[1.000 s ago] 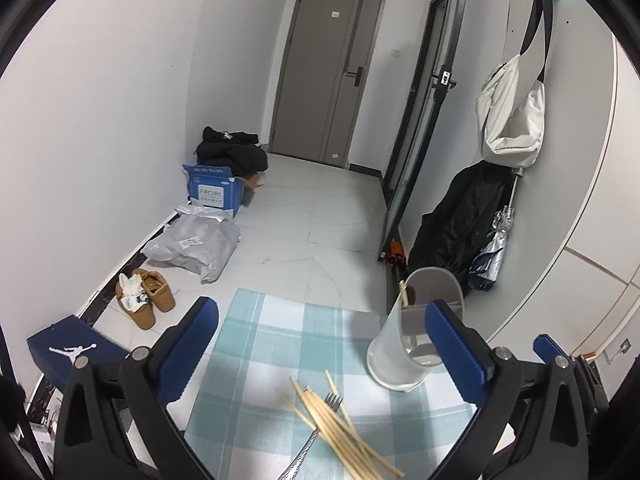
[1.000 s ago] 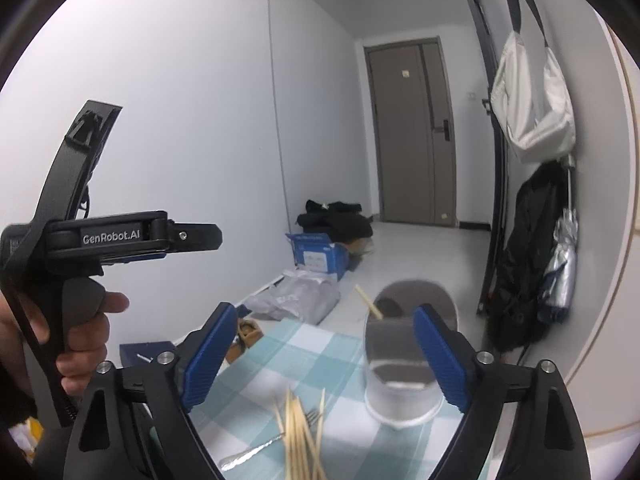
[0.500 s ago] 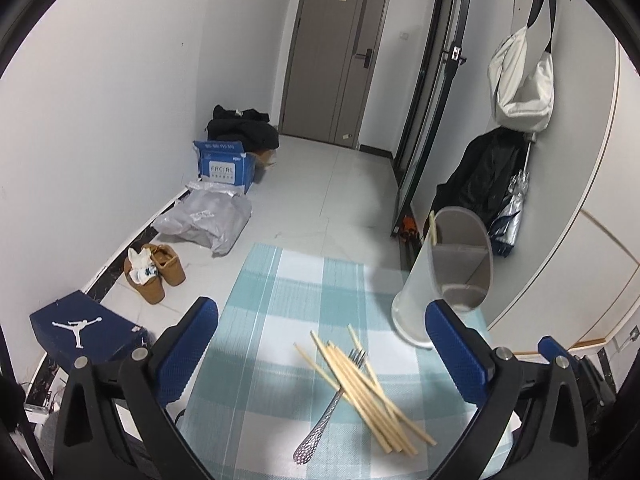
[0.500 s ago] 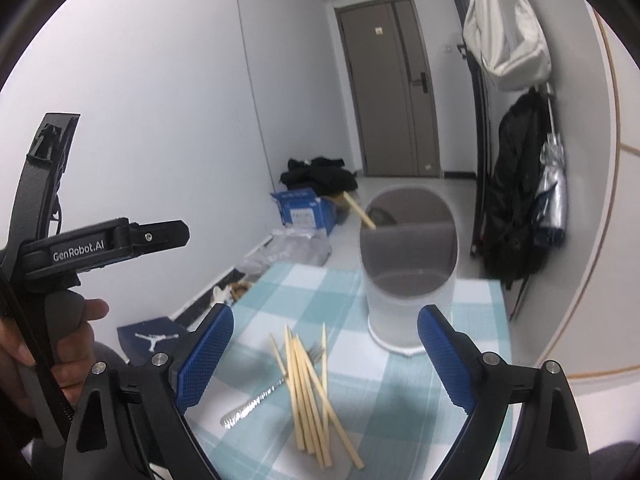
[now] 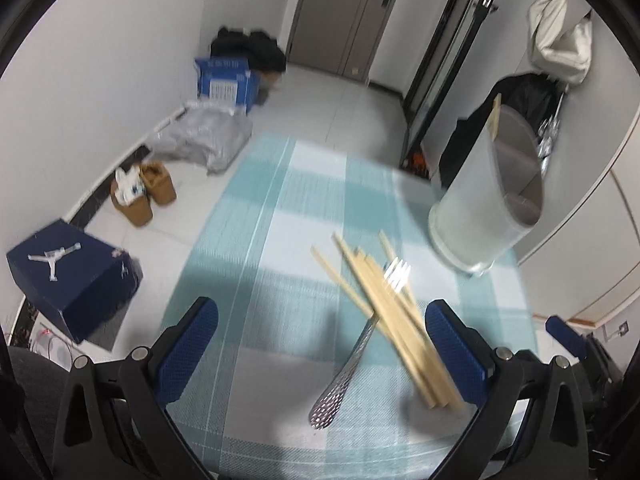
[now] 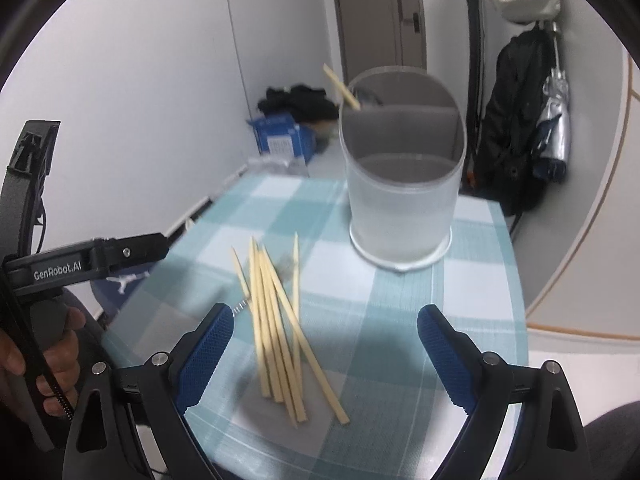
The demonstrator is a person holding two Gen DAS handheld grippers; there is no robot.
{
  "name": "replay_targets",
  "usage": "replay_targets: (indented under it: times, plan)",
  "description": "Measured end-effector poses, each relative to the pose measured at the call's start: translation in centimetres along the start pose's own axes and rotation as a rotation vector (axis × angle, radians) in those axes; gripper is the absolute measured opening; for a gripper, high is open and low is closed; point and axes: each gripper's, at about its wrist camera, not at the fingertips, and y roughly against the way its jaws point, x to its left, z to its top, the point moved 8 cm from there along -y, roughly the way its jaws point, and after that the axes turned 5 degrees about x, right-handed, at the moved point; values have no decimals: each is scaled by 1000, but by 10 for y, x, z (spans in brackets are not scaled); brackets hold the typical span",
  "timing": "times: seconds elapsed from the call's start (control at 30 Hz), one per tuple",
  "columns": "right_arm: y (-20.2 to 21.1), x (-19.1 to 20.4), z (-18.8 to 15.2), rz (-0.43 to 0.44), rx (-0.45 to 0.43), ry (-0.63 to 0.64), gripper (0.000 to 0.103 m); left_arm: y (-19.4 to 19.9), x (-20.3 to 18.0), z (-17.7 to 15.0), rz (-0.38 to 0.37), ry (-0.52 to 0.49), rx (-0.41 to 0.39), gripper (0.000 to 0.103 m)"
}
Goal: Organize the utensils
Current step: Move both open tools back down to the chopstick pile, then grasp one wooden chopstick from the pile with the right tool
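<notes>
Several wooden chopsticks [image 5: 394, 312] [image 6: 280, 332] lie in a loose pile on the teal checked tablecloth [image 5: 280, 240] [image 6: 400, 320], crossing a silver fork [image 5: 362, 344]. Behind them stands a frosted utensil holder [image 5: 484, 204] [image 6: 402, 200] with a divider and one chopstick [image 6: 342, 87] leaning out of it. My left gripper [image 5: 320, 352] hovers open over the fork and pile, holding nothing. My right gripper [image 6: 326, 356] is open above the near ends of the chopsticks. In the right wrist view the fork is mostly hidden under the pile.
The small table drops off to the floor on the left, where a dark shoe box [image 5: 68, 276], brown shoes [image 5: 144, 196], a grey bag [image 5: 204, 140] and a blue box [image 5: 224, 80] lie. A hand [image 6: 40, 356] holds the left gripper's handle. Bags [image 6: 516, 128] hang on the right wall.
Both grippers have tilted down and moved closer to the table; the chopsticks and fork now sit between the open fingers. The objects themselves have not moved.
</notes>
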Motion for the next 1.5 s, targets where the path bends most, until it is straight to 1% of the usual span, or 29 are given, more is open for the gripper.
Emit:
replay_targets:
  times: [0.1, 0.37, 0.4, 0.43, 0.53, 0.6, 0.67, 0.77, 0.8, 0.83, 0.9, 1.0, 1.07, 1.13, 1.23, 1.33, 1.5]
  plan:
    - [-11, 1, -3, 1, 39, 6, 94, -8, 3, -2, -30, 29, 52, 102]
    - [-43, 8, 8, 4, 108, 49, 92, -13, 8, 2, -50, 68, 84, 102]
    - [-49, 9, 10, 4, 122, 52, 90, -13, 11, 2, -52, 74, 86, 102]
    - [-56, 11, 12, 11, 136, 52, 84, -13, 14, 3, -53, 86, 88, 102]
    - [-74, 17, 16, 47, 182, 45, 71, -14, 23, 6, -62, 123, 92, 102]
    - [-84, 23, 18, 63, 201, 54, 68, -15, 28, 7, -63, 149, 95, 102]
    - [-91, 28, 20, 61, 207, 83, 65, -17, 35, 8, -66, 183, 99, 102]
    - [-104, 34, 20, 44, 238, 141, 53, -20, 40, 10, -81, 230, 111, 102]
    - [-109, 35, 19, 44, 255, 152, 44, -21, 42, 11, -88, 243, 116, 102]
    - [-112, 36, 18, 48, 267, 157, 36, -22, 43, 11, -92, 251, 118, 102]
    - [-117, 37, 15, 59, 296, 169, 29, -23, 44, 14, -96, 261, 118, 102]
    - [-117, 42, 12, 103, 312, 186, 23, -23, 44, 16, -102, 264, 114, 102]
    - [-116, 44, 11, 124, 325, 192, 16, -23, 43, 17, -105, 265, 113, 102]
    - [-115, 44, 10, 137, 335, 193, 6, -23, 44, 17, -110, 264, 115, 102]
    - [-114, 41, 9, 164, 345, 168, 6, -22, 44, 16, -108, 257, 117, 102]
    - [-109, 33, 9, 170, 344, 131, 6, -22, 44, 16, -103, 256, 117, 102]
    - [-96, 17, 3, 139, 344, 102, 5, -23, 42, 15, -91, 256, 121, 102]
